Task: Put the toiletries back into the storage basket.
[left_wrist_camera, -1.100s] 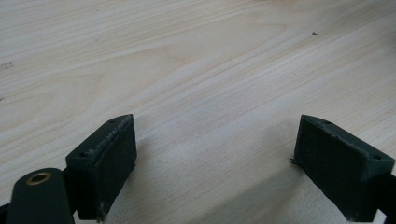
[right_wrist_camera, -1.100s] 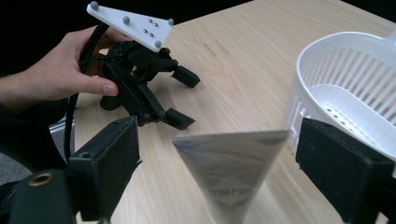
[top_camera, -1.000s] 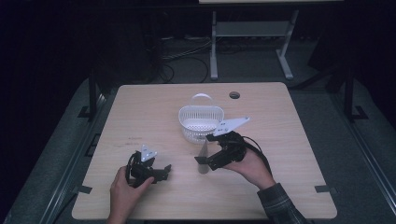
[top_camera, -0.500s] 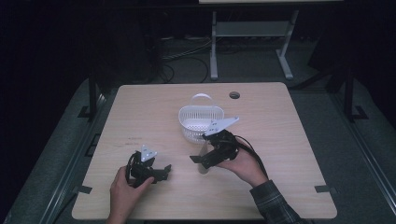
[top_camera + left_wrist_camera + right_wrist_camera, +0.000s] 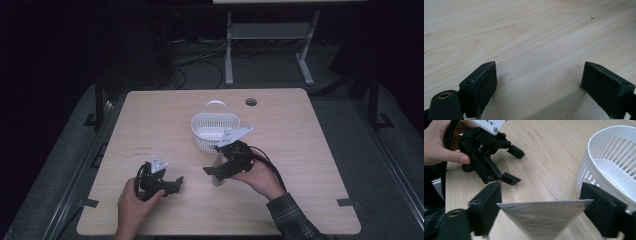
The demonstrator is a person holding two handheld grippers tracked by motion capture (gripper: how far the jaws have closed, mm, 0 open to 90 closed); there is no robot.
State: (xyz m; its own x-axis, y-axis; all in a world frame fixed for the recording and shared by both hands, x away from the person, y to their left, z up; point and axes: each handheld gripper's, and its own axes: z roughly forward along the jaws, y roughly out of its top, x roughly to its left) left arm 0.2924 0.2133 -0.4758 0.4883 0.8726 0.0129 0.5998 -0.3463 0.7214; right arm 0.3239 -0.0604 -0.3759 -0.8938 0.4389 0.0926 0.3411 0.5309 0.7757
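A flat silver pouch point(image 5: 218, 176) stands on end on the wooden table point(image 5: 150, 125), just in front of the white slotted basket point(image 5: 215, 142). My right gripper point(image 5: 215, 172) reaches in from the right. In the right gripper view the pouch's top edge point(image 5: 544, 213) spans the gap of my right gripper point(image 5: 541, 202) and meets both pads. The jaws have just been closing on it. My left gripper point(image 5: 172, 184) rests on the table at the front left, open. In the left gripper view its jaws point(image 5: 539, 85) have bare wood between them.
The basket's wall point(image 5: 586, 177) is close on the right in the right gripper view. My left gripper point(image 5: 517, 167) and the hand holding it lie beyond the pouch. A round cable hole point(image 5: 251, 102) sits near the table's far edge. A metal stand is behind the table.
My right gripper has shifted slightly left and its jaws have come in around the pouch. The left hand and gripper have stayed put.
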